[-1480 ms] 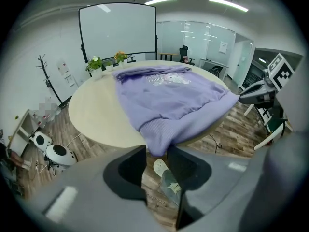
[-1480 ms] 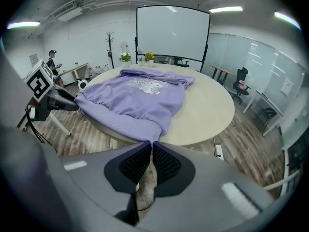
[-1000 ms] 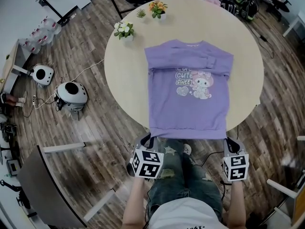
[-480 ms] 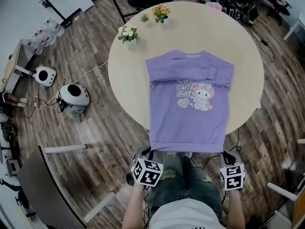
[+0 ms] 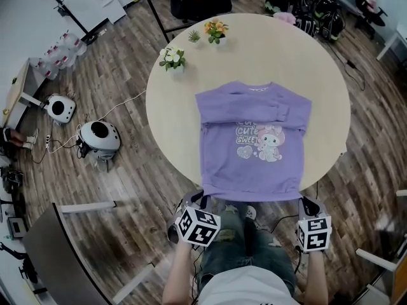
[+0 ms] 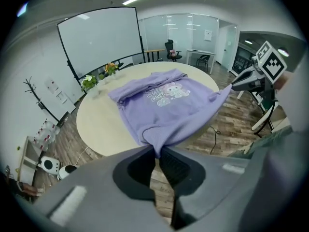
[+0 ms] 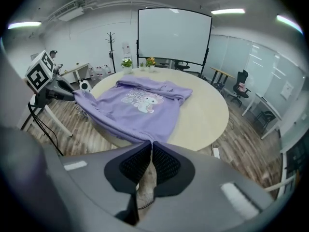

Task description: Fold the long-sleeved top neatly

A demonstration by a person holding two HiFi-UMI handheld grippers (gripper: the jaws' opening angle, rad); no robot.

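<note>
A purple long-sleeved top [image 5: 254, 142] with a cartoon print lies front up on the round beige table [image 5: 172, 116], its sleeves folded across the chest. Its hem hangs just off the near table edge. My left gripper [image 5: 198, 199] is shut on the hem's left corner [image 6: 155, 148]. My right gripper [image 5: 306, 202] is shut on the right corner [image 7: 150, 140]. The hem is stretched straight between the two. In the left gripper view the right gripper [image 6: 246, 79] shows at the far end of the hem, and the left gripper [image 7: 60, 94] shows likewise in the right gripper view.
Two small flower pots [image 5: 172, 57] [image 5: 215, 28] stand at the table's far left edge. Two round white devices [image 5: 100, 135] with cables sit on the wooden floor to the left. Chairs and bags [image 5: 305, 8] stand beyond the table. My knees are under the hem.
Both grippers hold the hem as before. The top sits a little farther onto the table; its hem now hangs just past the near edge. The head view shifted.
</note>
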